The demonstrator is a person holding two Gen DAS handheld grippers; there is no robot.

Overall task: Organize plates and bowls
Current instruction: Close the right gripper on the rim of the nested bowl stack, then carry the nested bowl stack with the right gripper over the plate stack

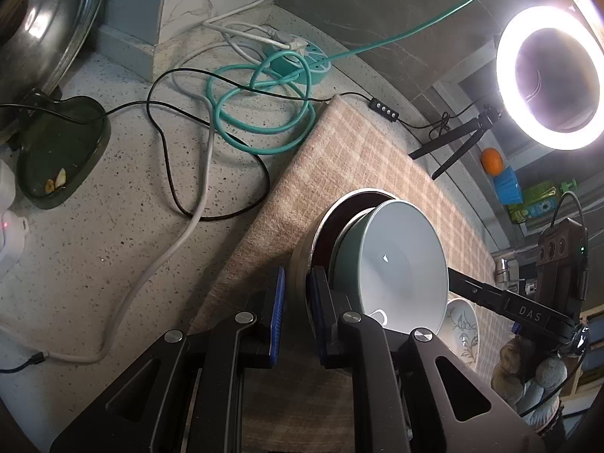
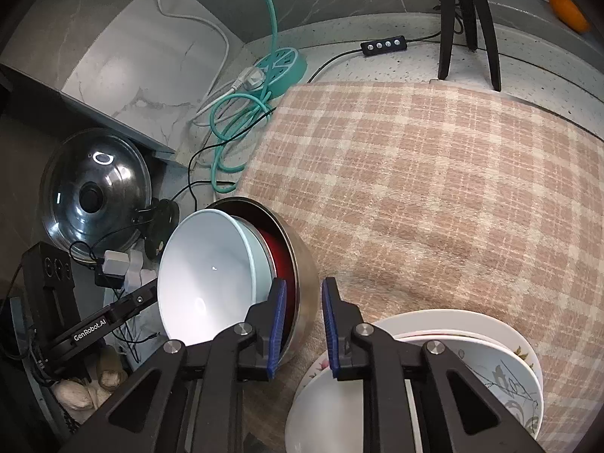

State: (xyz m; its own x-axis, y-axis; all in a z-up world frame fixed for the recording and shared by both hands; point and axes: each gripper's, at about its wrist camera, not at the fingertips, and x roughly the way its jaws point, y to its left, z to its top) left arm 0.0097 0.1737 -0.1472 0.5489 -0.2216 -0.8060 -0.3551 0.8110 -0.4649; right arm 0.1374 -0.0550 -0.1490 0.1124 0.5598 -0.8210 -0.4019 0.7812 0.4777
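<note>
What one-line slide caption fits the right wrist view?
Right gripper straddles the steel bowl's rim, pale blue bowl nested inside, stacked plates alongside.

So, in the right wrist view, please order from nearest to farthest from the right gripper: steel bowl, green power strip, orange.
1. Steel bowl, at the right gripper, its wall between the fingers.
2. Green power strip, far left, beyond the cloth.
3. Orange, top right corner.

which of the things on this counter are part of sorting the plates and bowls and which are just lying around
Job: nested bowl stack held by the left gripper; plate stack; checked cloth.

Lying about: pot lid, teal power strip, ring light, orange, green dish.
</note>
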